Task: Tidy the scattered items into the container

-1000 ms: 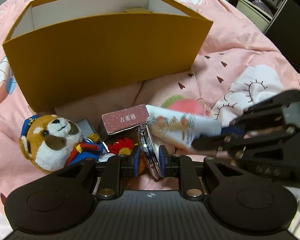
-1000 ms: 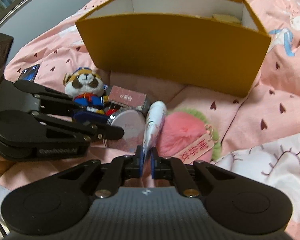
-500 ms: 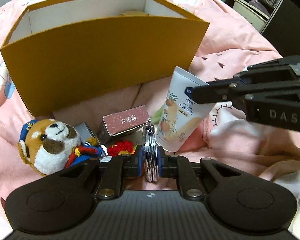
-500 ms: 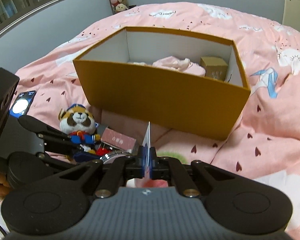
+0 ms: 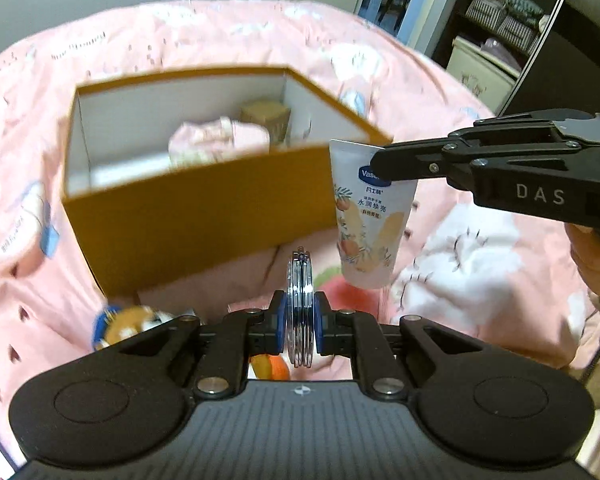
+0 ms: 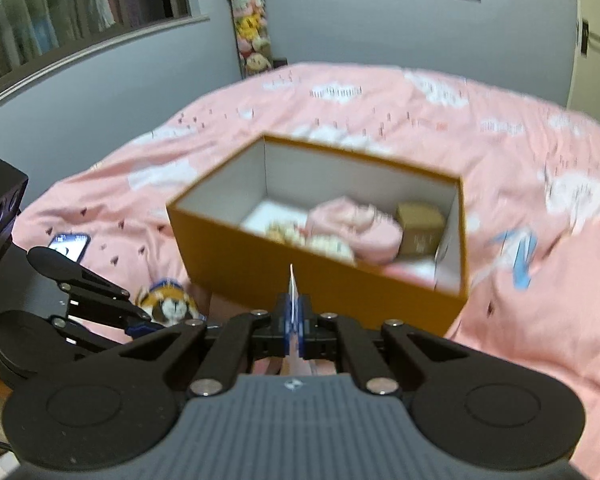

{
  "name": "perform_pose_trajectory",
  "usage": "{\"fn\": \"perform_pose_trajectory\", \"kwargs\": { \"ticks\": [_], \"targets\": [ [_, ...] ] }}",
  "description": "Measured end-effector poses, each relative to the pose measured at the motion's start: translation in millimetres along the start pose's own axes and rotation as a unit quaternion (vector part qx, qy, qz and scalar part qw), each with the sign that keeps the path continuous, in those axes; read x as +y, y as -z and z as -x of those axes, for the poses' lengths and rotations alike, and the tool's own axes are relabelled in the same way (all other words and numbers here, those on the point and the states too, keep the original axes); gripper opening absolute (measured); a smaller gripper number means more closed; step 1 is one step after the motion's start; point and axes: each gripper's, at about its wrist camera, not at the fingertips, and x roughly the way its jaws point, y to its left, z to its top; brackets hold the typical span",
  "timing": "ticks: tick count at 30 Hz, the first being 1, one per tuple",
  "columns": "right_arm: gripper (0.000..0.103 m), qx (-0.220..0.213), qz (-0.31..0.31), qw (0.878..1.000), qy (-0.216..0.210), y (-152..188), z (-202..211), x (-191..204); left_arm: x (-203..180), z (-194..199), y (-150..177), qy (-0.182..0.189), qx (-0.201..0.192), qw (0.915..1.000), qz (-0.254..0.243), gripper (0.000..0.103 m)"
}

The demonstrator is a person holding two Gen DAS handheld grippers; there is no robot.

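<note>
The orange box on the bed already holds several items; the left hand-held gripper is clamped on a round compact, the right hand-held gripper on a lotion tube, both near it; a plush toy remains outside.

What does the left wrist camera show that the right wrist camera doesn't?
Only the left wrist view shows the printed face of the lotion tube hanging from the right claw, the round compact mirror pinched edge-on in the left claw, and shelves with baskets.

Only the right wrist view shows a phone lying on the bedspread, hanging plush toys on the wall, and the tube edge-on.

Both show the orange box, its pink cloth bundle and small brown box, and the plush toy.
</note>
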Motion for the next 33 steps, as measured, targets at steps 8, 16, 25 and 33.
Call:
{"fn": "perform_pose_trajectory", "kwargs": {
  "ticks": [8,16,25,33],
  "targets": [
    [0.003,-0.059,0.013,0.998,-0.007,-42,10,-4,10,25,-37,-0.030,-0.056,0.9980,-0.006,0.015],
    [0.003,-0.101,0.016,0.995,0.012,-74,1,-9,22,30,-72,-0.042,-0.106,0.9935,0.006,0.015],
    [0.003,-0.076,0.004,0.995,0.067,-83,-47,-37,24,-19,-103,-0.010,-0.108,0.9939,0.020,0.015],
    [0.003,-0.013,-0.029,0.994,0.102,-67,-90,-69,30,-70,-112,0.018,-0.087,0.9952,0.041,0.015]
  ]
}}
